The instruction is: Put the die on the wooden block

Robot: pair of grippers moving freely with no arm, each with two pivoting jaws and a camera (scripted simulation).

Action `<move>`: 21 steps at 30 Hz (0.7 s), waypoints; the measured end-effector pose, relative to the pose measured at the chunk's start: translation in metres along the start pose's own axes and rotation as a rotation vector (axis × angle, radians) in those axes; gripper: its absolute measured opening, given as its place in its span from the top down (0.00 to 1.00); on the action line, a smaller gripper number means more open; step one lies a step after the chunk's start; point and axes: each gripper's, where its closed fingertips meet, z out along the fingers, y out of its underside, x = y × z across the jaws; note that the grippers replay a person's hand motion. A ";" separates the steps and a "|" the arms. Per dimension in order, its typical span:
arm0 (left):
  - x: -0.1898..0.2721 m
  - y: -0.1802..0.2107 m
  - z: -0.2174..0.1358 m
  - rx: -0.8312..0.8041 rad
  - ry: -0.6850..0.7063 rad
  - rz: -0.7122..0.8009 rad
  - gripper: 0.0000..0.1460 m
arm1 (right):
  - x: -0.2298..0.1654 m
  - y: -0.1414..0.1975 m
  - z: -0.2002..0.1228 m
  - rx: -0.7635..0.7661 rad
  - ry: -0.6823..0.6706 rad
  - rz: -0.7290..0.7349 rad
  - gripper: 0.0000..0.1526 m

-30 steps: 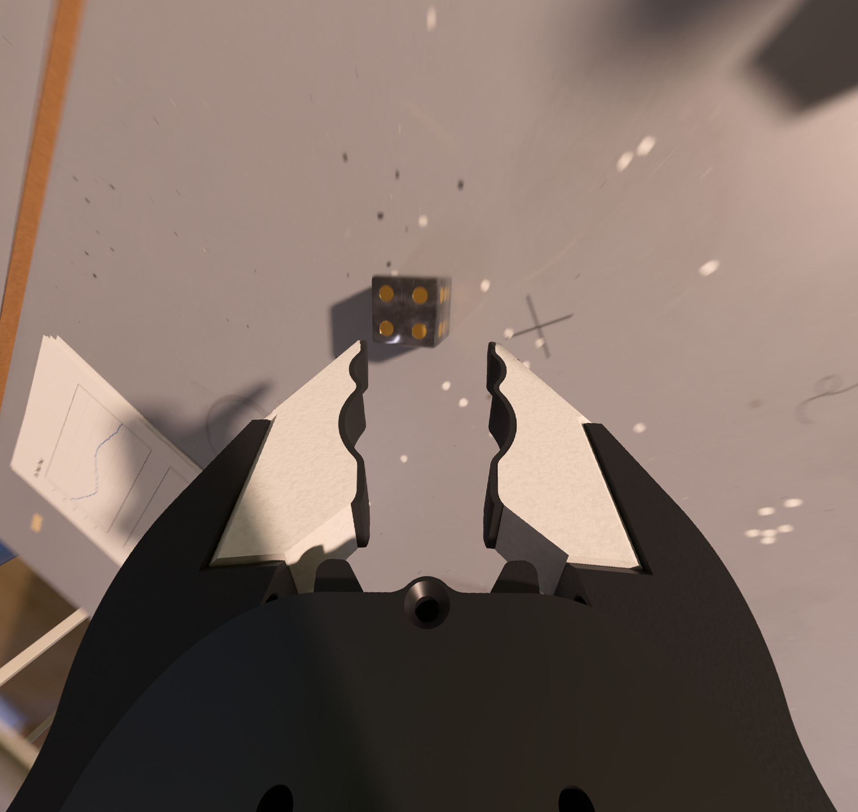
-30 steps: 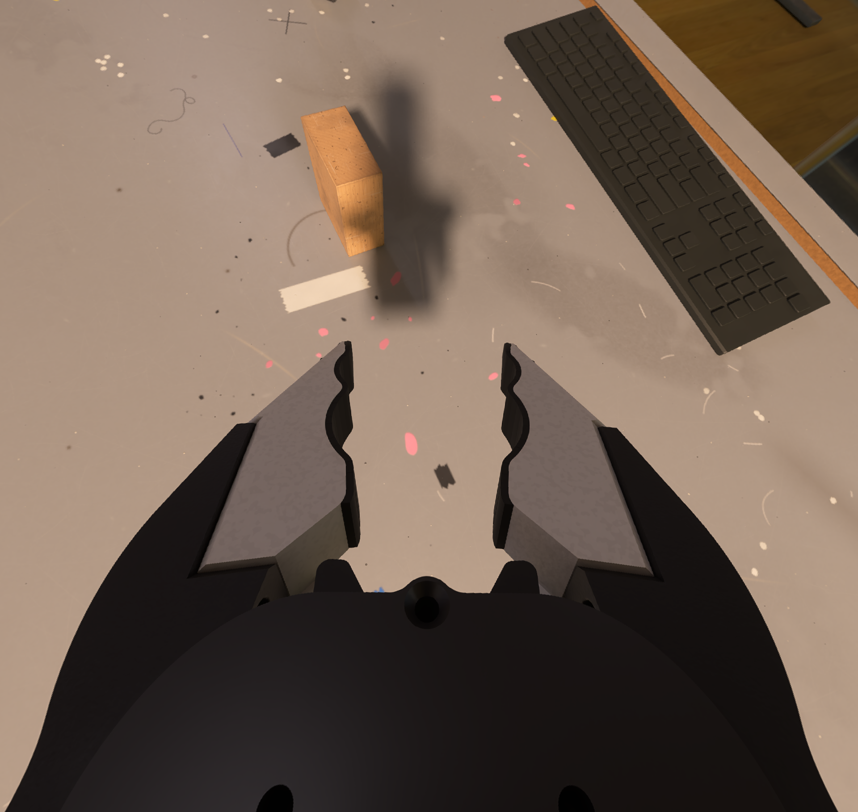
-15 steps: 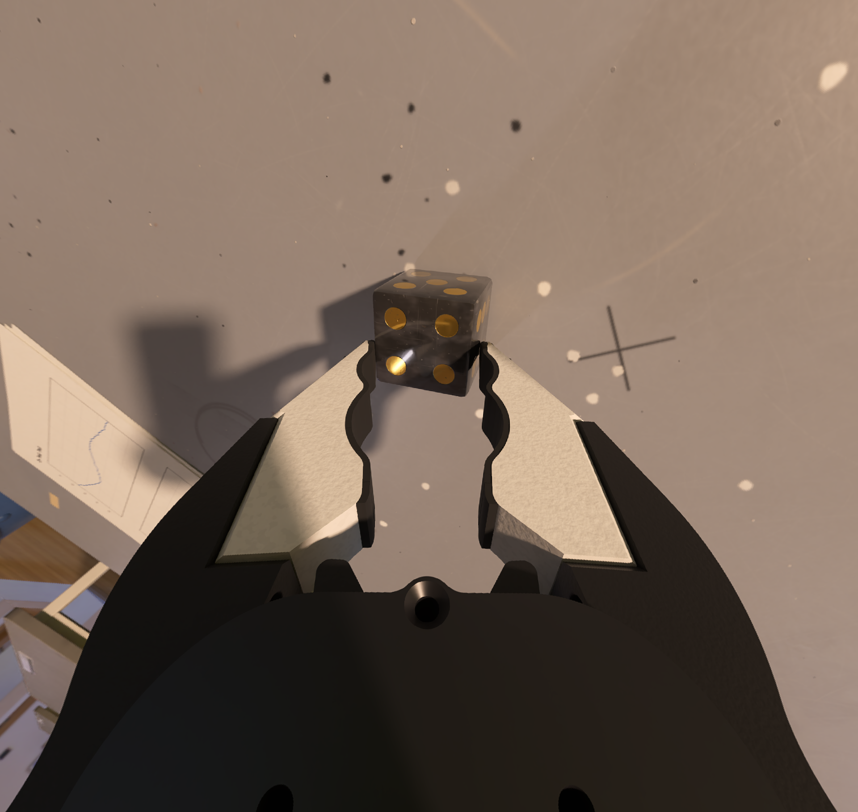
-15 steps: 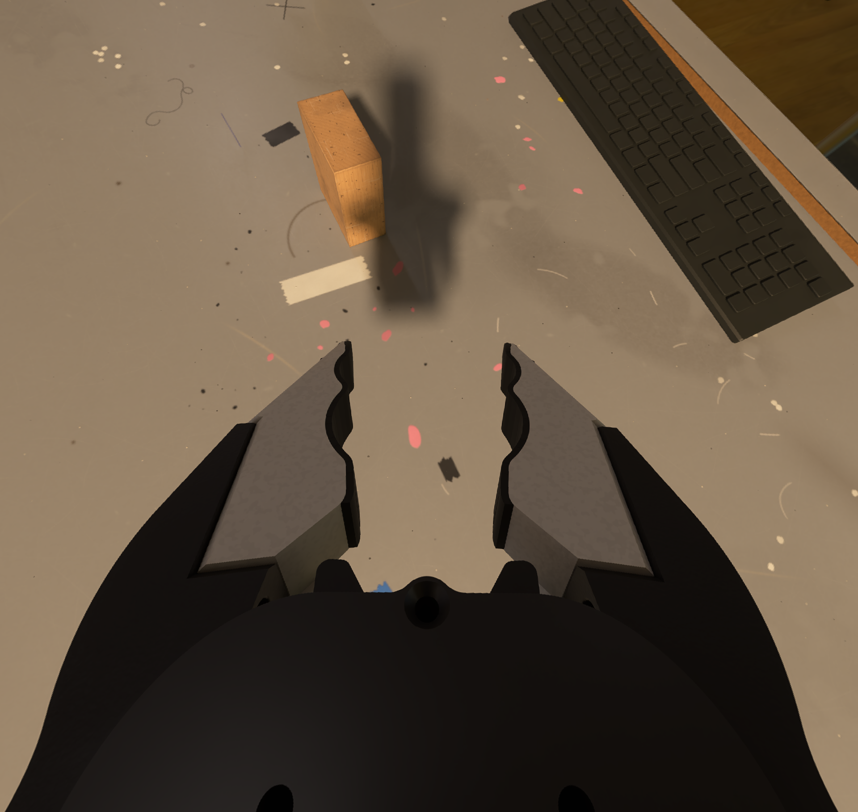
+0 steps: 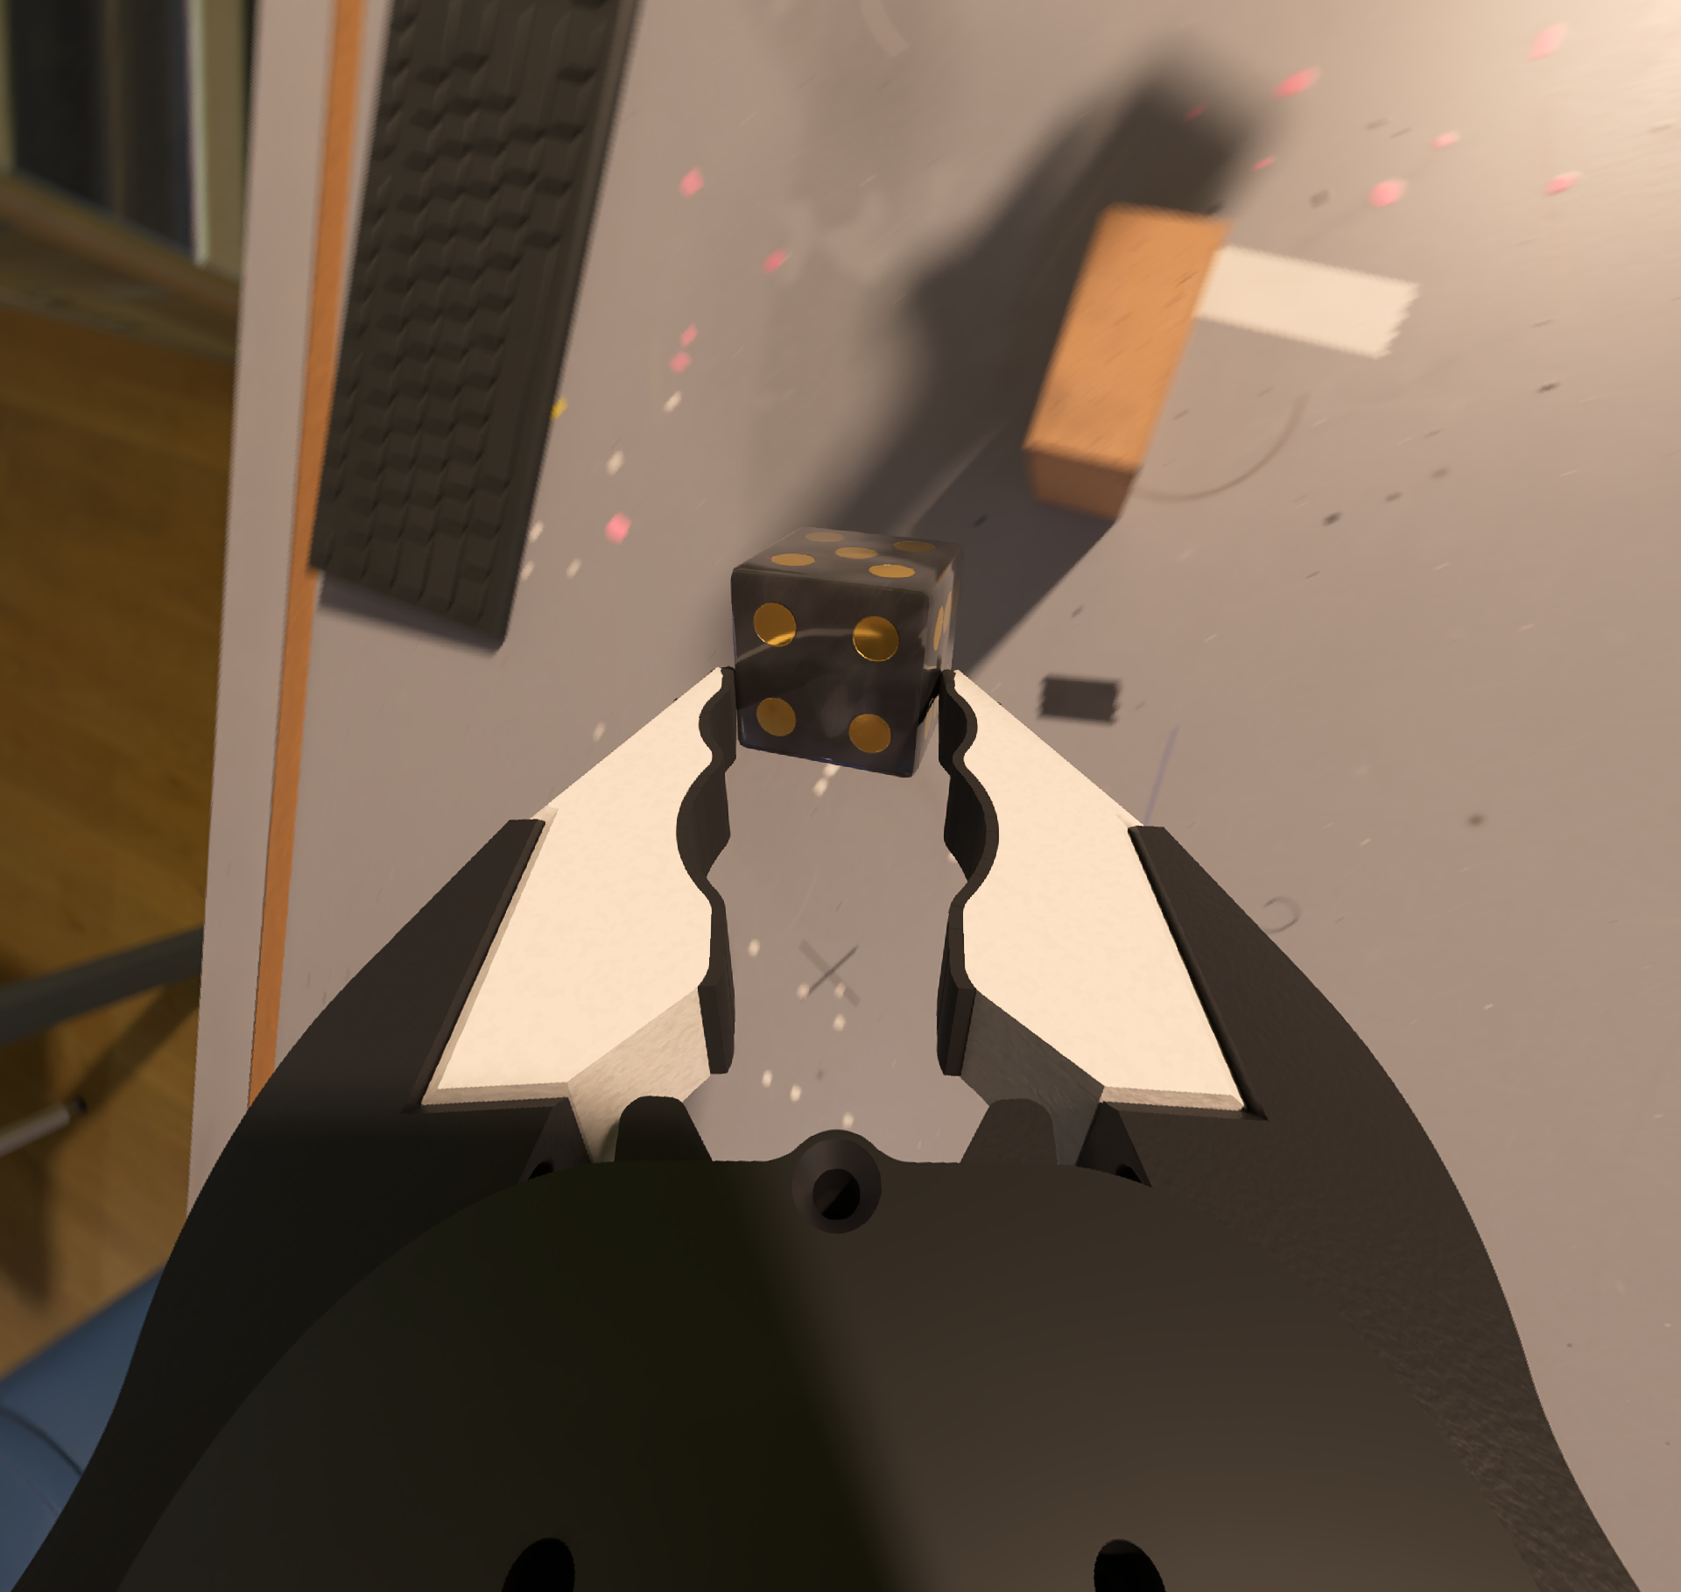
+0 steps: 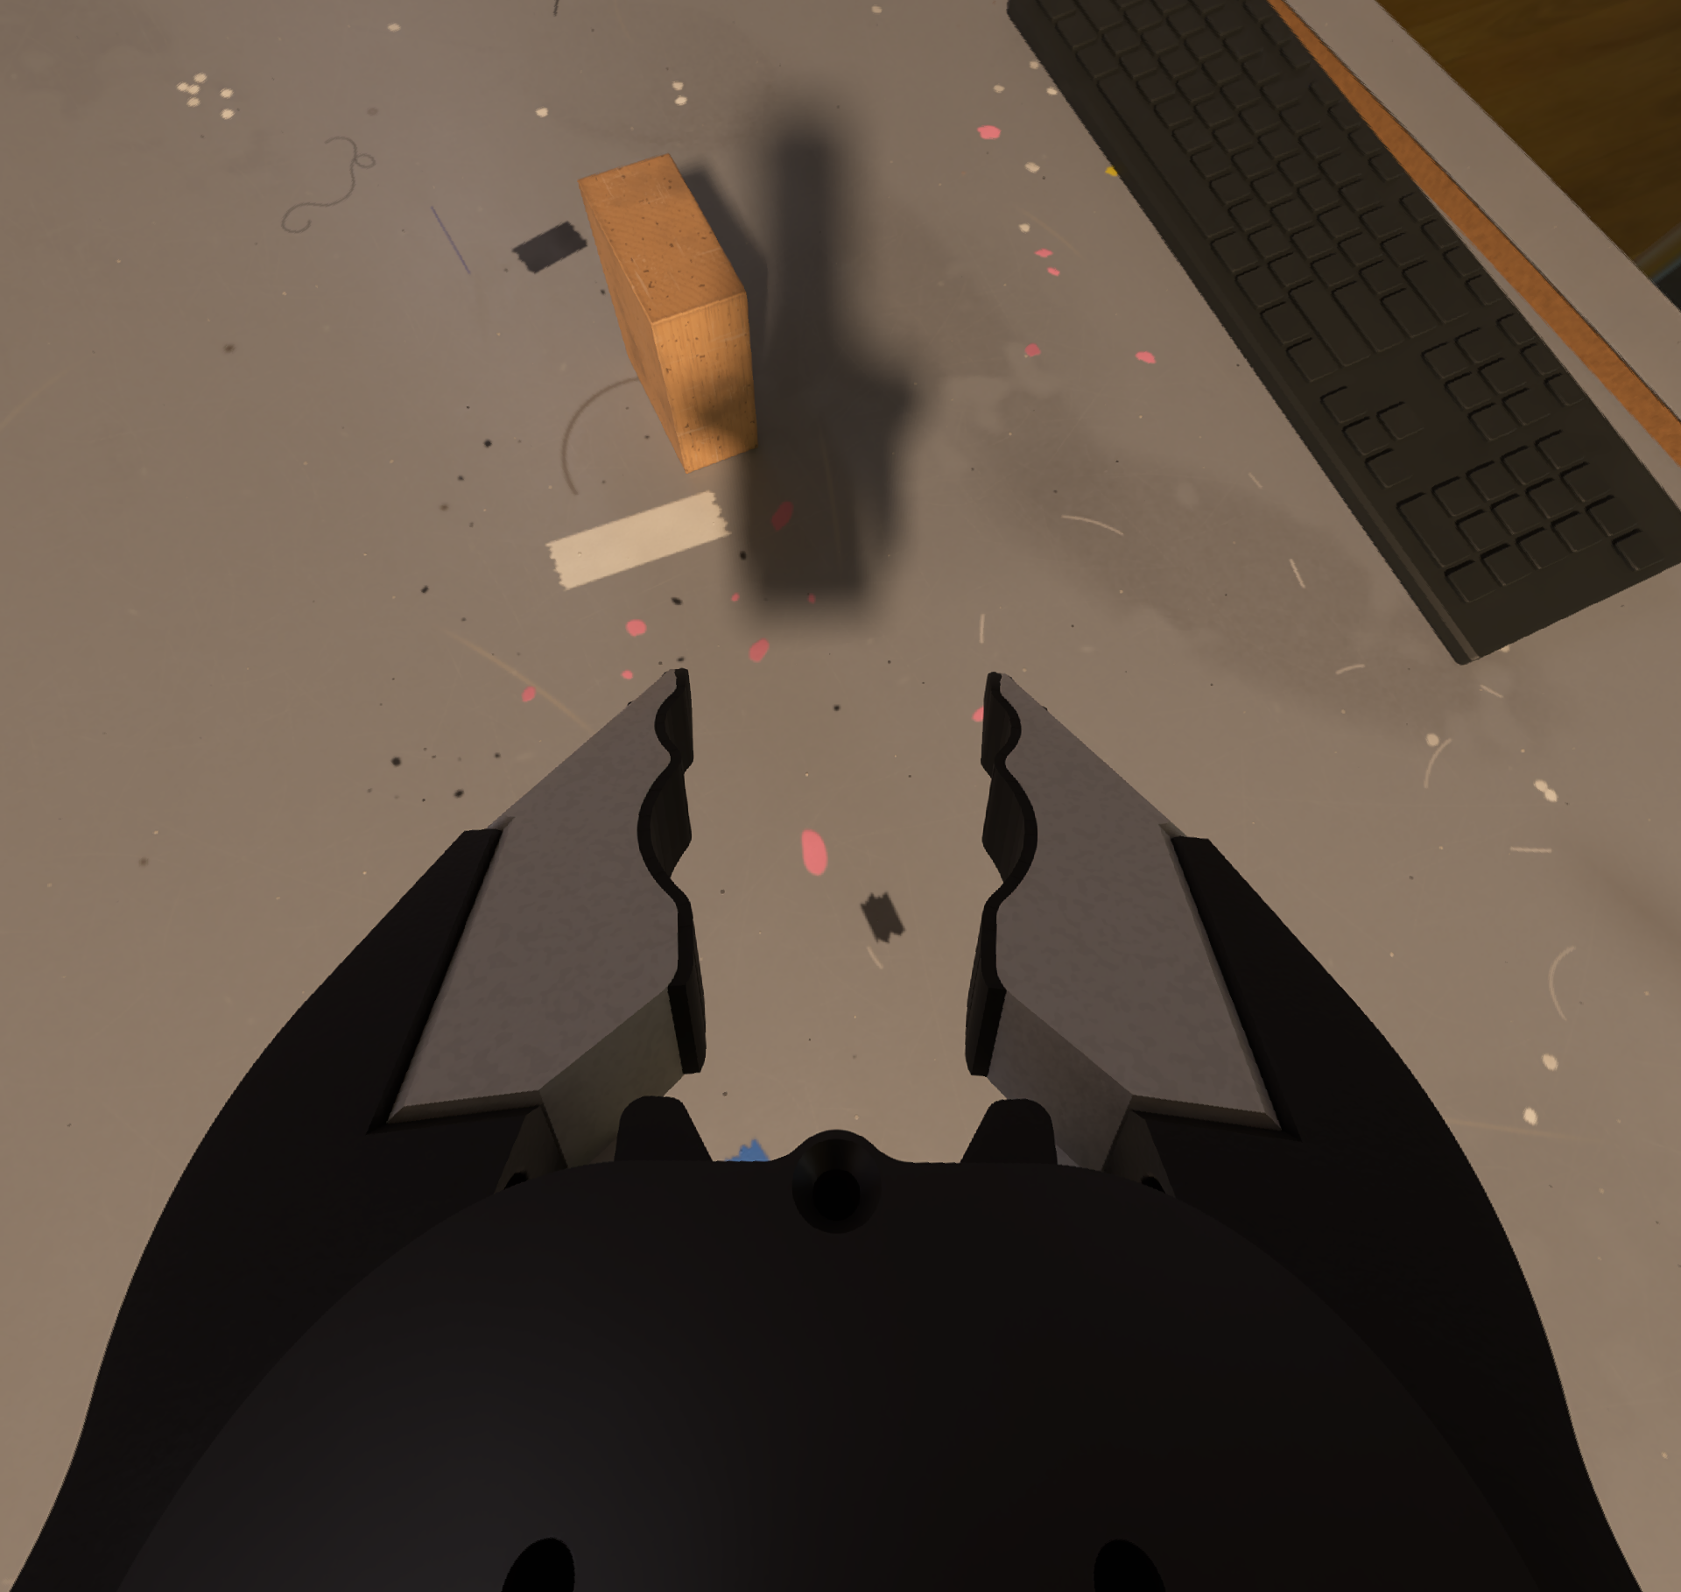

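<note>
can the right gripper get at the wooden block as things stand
Probably yes. The right gripper has its jaws open and empty, and the orange-brown rectangular wooden block stands ahead of it on the grey table with only flat tape and paint specks between.

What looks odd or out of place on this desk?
Nothing is spilled or broken. The table is speckled with paint flecks and tape scraps. The wooden block sits askew to the keyboard.

My right gripper (image 6: 837,693) hangs empty, jaws parted, above the speckled table (image 6: 273,638); I see the wooden block (image 6: 673,302) ahead, a keyboard (image 6: 1346,275) to its right.
</note>
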 end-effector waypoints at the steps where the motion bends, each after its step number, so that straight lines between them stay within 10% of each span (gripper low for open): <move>1: 0.013 -0.014 0.008 0.000 0.020 0.036 0.70 | -0.001 0.001 0.000 -0.003 -0.001 -0.001 0.58; 21: 0.072 -0.066 0.087 -0.059 0.157 0.228 0.69 | 0.003 0.007 -0.009 0.036 -0.008 0.032 0.58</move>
